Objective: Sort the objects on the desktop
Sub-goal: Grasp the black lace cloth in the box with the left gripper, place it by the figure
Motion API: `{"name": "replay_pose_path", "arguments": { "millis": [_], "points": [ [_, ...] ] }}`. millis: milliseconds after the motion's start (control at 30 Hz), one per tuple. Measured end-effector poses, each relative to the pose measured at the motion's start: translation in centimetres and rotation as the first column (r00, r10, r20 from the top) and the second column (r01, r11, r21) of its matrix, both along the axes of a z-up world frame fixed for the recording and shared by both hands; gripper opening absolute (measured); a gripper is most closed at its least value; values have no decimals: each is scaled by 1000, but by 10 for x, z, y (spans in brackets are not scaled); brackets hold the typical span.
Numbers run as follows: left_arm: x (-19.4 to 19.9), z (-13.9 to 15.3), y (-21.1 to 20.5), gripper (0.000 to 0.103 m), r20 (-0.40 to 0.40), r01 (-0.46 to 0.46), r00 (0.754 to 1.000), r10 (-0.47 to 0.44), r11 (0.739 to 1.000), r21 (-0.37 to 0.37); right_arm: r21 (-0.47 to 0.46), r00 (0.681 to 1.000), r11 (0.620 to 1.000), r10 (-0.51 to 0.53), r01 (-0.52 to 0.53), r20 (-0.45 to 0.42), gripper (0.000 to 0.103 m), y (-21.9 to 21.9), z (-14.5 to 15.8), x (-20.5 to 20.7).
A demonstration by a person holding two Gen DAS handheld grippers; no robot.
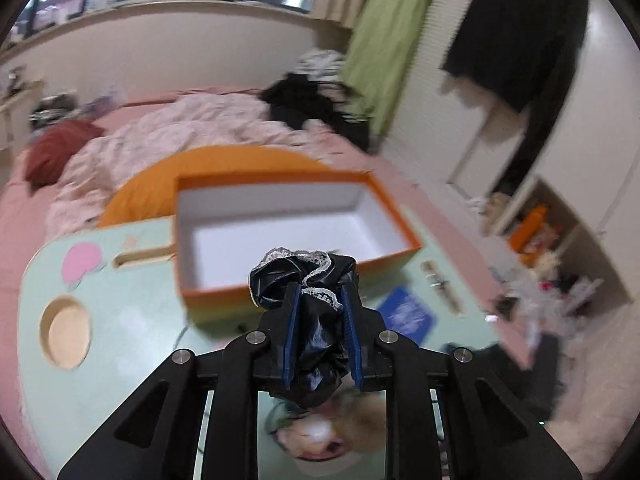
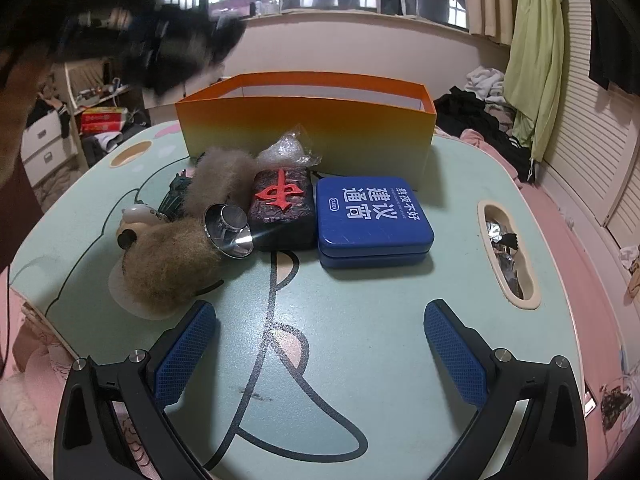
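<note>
left tool (image 1: 320,296) is pinching a black satin scrunchie (image 1: 308,280) with white lace trim, the fabric bunched between the blue pads and spilling out above and below them, held in the air just in front of the near wall of the orange box (image 1: 296,272), which looks empty inside from the left wrist view. right tool (image 2: 320,344) is spread wide and holds nothing, low over the mint tabletop (image 2: 360,360). the scrunchie looks very light and wholly soft, so it will squash rather than resist; the satin is probably slick, and a grip across the thick bunched middle, as it has now, seems safer than one on the lace edge, which could slide or snag on the pads. once released it may cling briefly before dropping. waiting on the tabletop in front of the box are a blue tin (image 2: 372,220), rigid and flat, probably best taken across its narrow sides; a dark tile with a red character (image 2: 280,204), hard and blocky; a shiny metal ring piece (image 2: 230,230), smooth and likely to slip; and a brown fluffy plush (image 2: 172,260), soft and light, easy to take by its bulk. everything left of the plush is too crowded to tell apart.
</note>
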State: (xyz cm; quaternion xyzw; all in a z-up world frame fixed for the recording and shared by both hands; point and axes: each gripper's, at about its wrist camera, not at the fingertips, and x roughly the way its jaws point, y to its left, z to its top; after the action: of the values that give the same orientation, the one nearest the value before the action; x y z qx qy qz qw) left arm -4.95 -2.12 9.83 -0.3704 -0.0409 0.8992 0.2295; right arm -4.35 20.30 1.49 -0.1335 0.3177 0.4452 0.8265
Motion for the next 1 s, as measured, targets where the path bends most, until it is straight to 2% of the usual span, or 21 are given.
{"name": "replay_pose_path", "arguments": {
  "millis": [67, 100, 200, 233, 300, 333, 367, 433, 467, 500, 533, 600, 667, 733, 867, 967, 1000],
  "points": [
    [2, -12, -2, 27, -29, -83, 996, 82, 995, -49, 0, 1000, 1000, -2, 2, -1, 103, 0, 0, 0],
    [4, -16, -3, 35, -25, -94, 995, 93, 994, -55, 0, 1000, 1000, -2, 2, 0, 103, 0, 0, 0],
    [0, -38, -1, 67, 40, -64, 997, 65, 998, -30, 1, 1000, 1000, -4, 4, 0, 103, 0, 0, 0],
    [0, -47, 0, 69, 29, -80, 996, 81, 996, -45, 1, 1000, 1000, -5, 5, 0, 103, 0, 0, 0],
    [3, -54, 2, 69, 10, -104, 994, 105, 993, -56, 1, 1000, 1000, -6, 6, 0, 103, 0, 0, 0],
    [6, -55, 1, 69, 5, -101, 995, 101, 994, -38, 1, 1000, 1000, -7, 7, -1, 103, 0, 0, 0],
    [9, -53, -2, 69, -5, -89, 996, 89, 996, 11, 1, 1000, 1000, -8, 8, -1, 103, 0, 0, 0],
    [19, -39, -7, 69, -47, -60, 997, 63, 995, 74, 1, 1000, 1000, -11, 11, -1, 103, 0, 0, 0],
    [24, -32, -8, 69, -70, -51, 996, 57, 996, 72, 1, 1000, 1000, -11, 11, -1, 103, 1, 0, -1],
    [30, -26, -8, 70, -92, -48, 994, 53, 997, 57, 1, 1000, 1000, -12, 12, -1, 103, 0, 0, -1],
    [38, -20, -9, 77, -110, -49, 993, 52, 998, 27, 1, 1000, 1000, -13, 13, -1, 103, 0, 0, -1],
    [56, -16, -8, 83, -131, -55, 990, 47, 997, -59, 2, 1000, 1000, -14, 14, -1, 103, 0, 0, -1],
    [70, -23, -6, 83, -128, -61, 991, 43, 988, -143, 2, 1000, 1000, -16, 16, -1, 103, 1, 0, -1],
    [85, -35, -6, 83, -121, -64, 992, 41, 979, -194, 2, 1000, 1000, -18, 18, -1, 103, 0, 0, -1],
    [114, -64, -8, 83, -86, -55, 996, 36, 973, -226, 2, 1000, 1000, -21, 21, -1, 103, 1, 0, -1],
    [124, -87, -9, 83, -76, -99, 993, 86, 979, -179, 3, 1000, 1000, -23, 23, -1, 103, 0, 0, -1],
    [121, -94, -5, 83, -57, -99, 994, 89, 977, -187, 3, 1000, 1000, -23, 23, -1, 103, 0, -1, 0]
  ]
}}
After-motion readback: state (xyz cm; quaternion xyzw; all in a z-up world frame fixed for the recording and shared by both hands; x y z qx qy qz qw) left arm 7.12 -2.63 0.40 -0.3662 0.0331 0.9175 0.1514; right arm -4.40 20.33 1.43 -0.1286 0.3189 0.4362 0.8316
